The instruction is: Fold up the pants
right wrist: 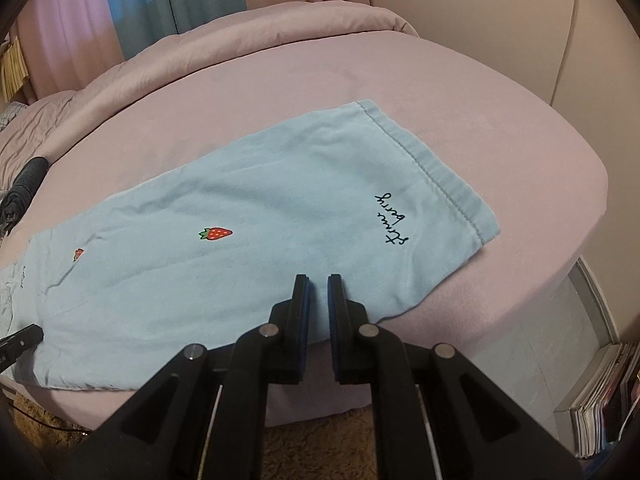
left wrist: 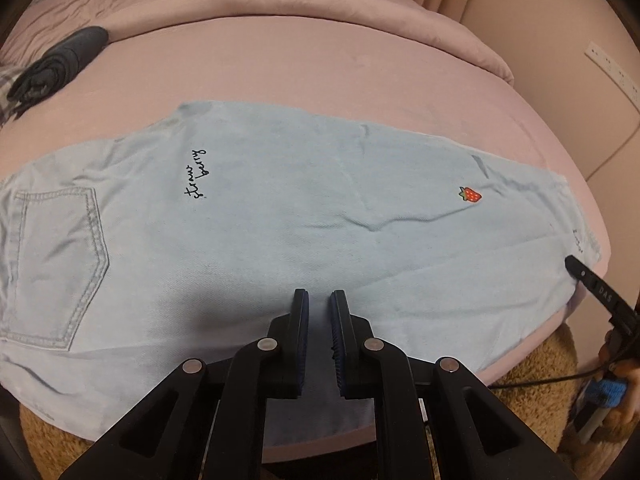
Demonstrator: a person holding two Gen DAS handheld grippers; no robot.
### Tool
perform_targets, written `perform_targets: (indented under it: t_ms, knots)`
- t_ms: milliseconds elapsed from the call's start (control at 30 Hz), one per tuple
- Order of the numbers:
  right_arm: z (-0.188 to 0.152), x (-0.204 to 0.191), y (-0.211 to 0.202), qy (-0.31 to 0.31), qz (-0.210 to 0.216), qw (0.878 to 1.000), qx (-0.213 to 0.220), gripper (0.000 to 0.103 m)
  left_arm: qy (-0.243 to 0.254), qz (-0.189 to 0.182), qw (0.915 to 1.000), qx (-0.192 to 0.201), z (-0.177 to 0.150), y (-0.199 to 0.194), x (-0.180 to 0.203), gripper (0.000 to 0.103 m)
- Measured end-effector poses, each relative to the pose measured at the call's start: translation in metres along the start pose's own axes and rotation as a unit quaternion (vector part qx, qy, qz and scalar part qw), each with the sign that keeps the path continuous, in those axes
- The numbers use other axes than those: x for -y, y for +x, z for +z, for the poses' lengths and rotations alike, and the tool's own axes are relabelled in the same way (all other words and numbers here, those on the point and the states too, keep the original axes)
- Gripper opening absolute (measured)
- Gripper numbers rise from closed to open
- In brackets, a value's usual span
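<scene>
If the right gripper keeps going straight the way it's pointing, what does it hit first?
Most likely the light blue pants: the right gripper points down at the leg's near edge, jaws nearly shut with nothing between them. Depth is hard to judge, so it may meet the pink bed right beside that edge.

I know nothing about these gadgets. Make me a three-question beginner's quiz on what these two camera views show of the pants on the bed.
1. True or false: the light blue pants lie spread flat on the pink bed.
2. What red motif is stitched on the pants?
A. cherry
B. strawberry
C. heart
3. Fill in: the left hand-held gripper hovers over the near edge of the pants with nothing between its ____ jaws.

Key
1. True. In the right wrist view the hemmed leg end lies flat too.
2. B, the strawberry, with black script lettering near the hem.
3. Shut. The right hand-held gripper is shut as well, gripping no cloth.
</scene>
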State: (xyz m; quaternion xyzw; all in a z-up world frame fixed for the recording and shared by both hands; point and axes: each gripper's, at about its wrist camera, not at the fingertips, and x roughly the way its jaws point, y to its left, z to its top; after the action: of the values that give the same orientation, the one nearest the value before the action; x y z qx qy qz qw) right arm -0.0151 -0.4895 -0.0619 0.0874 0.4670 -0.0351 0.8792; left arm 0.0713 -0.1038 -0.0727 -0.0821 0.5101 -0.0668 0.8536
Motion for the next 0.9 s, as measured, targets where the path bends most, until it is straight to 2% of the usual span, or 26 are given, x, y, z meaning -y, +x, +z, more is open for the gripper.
perform_targets:
  t_ms: [167, 900]
  knots:
    - [-0.019, 0.009, -0.015, 0.004, -0.004, 1.000, 0.006, 0.009, -0.002, -0.001, 1.0000, 0.010, 0.001, 0.005, 0.003, 0.013]
    - [-0.025, -0.003, -0.020, -0.006, -0.032, 0.999, 0.023, 0.009, -0.012, -0.015, 0.9994, 0.028, -0.012, -0.003, -0.009, 0.013]
